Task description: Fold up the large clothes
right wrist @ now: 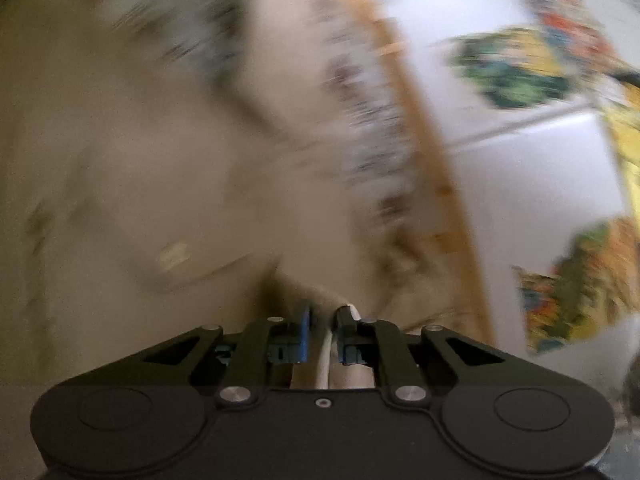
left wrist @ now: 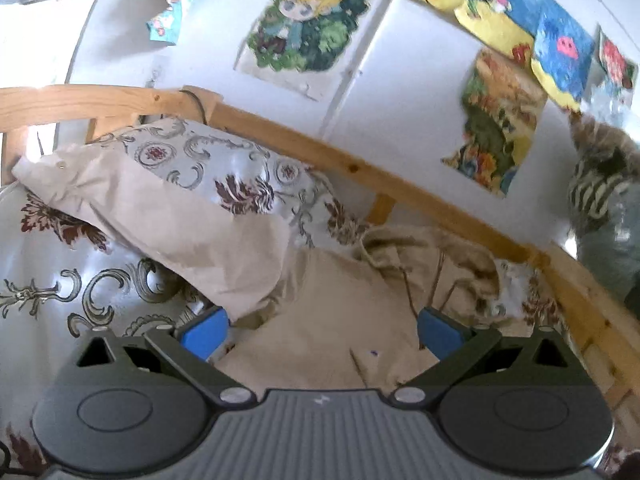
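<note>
Two views show one bed. In the left wrist view, the left hand-held gripper (left wrist: 322, 334) is released, its blue pads (left wrist: 204, 336) set wide apart with nothing pinched between them. Under and ahead of it, from the centre toward 1 o'clock, lies the beige garment (left wrist: 320, 312), crumpled on the bed, with its bunched part and thin dark cords near 1 o'clock. At 10 o'clock a patterned pillow (left wrist: 180, 200) lies partly over the garment's left edge, and the floral bedsheet (left wrist: 60, 276) spreads toward 9 o'clock. A wooden bed rail (left wrist: 360, 168) curves from 10 o'clock down to 4 o'clock along the white wall (left wrist: 408, 80). Colourful posters (left wrist: 304, 28) hang on that wall from 12 to 2 o'clock. At 3 o'clock a grey and striped soft shape shows at the picture's edge; what it is cannot be told.

The right wrist view is heavily blurred. The right hand-held gripper (right wrist: 325, 330) has its fingers nearly together, with only a narrow gap, and a pale strip of fabric runs through that gap; whether the pads press on it cannot be told. The beige garment (right wrist: 140, 180) fills the view from 7 to 12 o'clock. The wooden bed rail (right wrist: 420, 120) runs from 12 toward 5 o'clock, with the posters (right wrist: 516, 68) smeared at 2 to 4 o'clock.
</note>
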Demonstrator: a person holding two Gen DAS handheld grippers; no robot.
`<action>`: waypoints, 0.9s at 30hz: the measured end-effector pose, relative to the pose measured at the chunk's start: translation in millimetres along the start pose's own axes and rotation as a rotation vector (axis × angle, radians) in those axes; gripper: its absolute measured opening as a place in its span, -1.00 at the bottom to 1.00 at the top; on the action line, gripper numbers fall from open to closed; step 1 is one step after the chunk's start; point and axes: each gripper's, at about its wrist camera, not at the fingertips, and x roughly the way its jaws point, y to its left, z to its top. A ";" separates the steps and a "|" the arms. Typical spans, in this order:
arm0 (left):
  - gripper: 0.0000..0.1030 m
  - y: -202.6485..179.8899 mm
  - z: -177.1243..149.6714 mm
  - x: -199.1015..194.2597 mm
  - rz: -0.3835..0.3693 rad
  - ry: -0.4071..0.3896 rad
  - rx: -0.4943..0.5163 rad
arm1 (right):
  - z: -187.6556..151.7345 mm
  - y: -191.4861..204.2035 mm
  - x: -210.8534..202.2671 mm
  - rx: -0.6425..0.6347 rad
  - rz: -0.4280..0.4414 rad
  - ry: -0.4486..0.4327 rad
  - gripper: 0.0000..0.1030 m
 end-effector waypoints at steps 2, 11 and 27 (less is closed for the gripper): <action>0.99 -3.1 -4.1 6.6 -0.001 0.020 0.031 | -3.9 3.8 -2.2 0.045 0.026 0.036 -0.24; 0.99 -2.3 -13.2 24.2 0.079 0.111 0.046 | -46.0 -78.9 -19.3 0.907 0.145 0.046 0.66; 0.99 -7.0 -21.1 35.7 0.107 0.081 0.089 | -74.0 -85.1 25.6 1.306 0.246 -0.069 -0.85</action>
